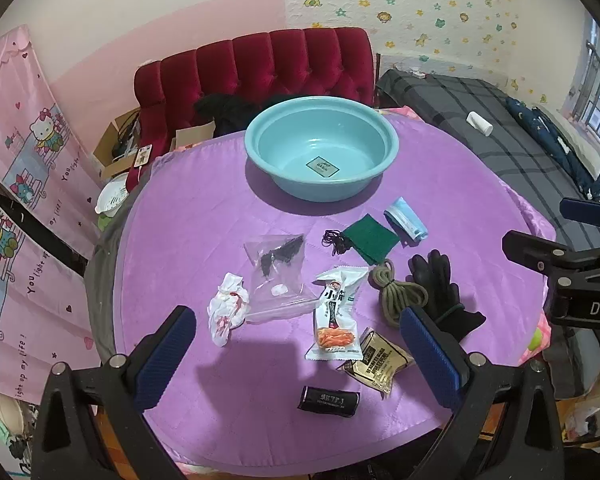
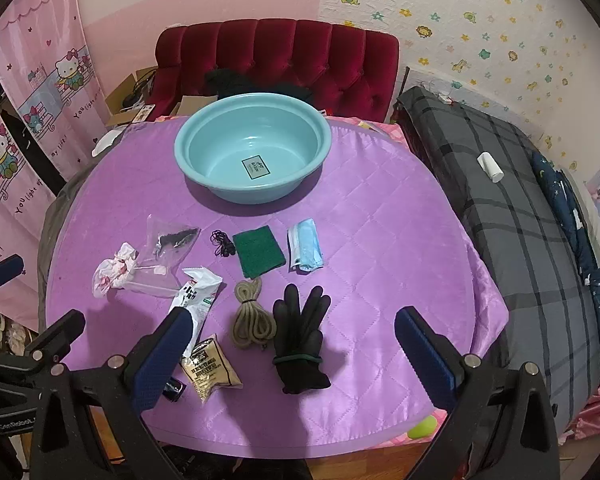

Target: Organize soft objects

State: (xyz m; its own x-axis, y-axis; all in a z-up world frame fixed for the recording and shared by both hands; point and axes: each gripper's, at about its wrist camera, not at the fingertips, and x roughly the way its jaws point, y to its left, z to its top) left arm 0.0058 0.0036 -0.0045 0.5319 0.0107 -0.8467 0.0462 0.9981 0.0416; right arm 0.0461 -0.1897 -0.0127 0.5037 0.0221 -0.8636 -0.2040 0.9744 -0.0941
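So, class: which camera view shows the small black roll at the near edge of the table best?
The left wrist view: the black roll lies whole and unobstructed, its white lettering visible. In the right wrist view only one end peeks out beside a gripper finger.

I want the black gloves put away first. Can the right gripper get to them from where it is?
Probably yes. The right gripper is open, and the black gloves lie flat between its fingers' line of sight, nothing on top.

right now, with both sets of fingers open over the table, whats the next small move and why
Probably lower the right gripper onto the black gloves. They lie loose on the purple cloth directly between its open fingers, nothing is held, and the blue basin behind stands empty, so no item has gone in yet.
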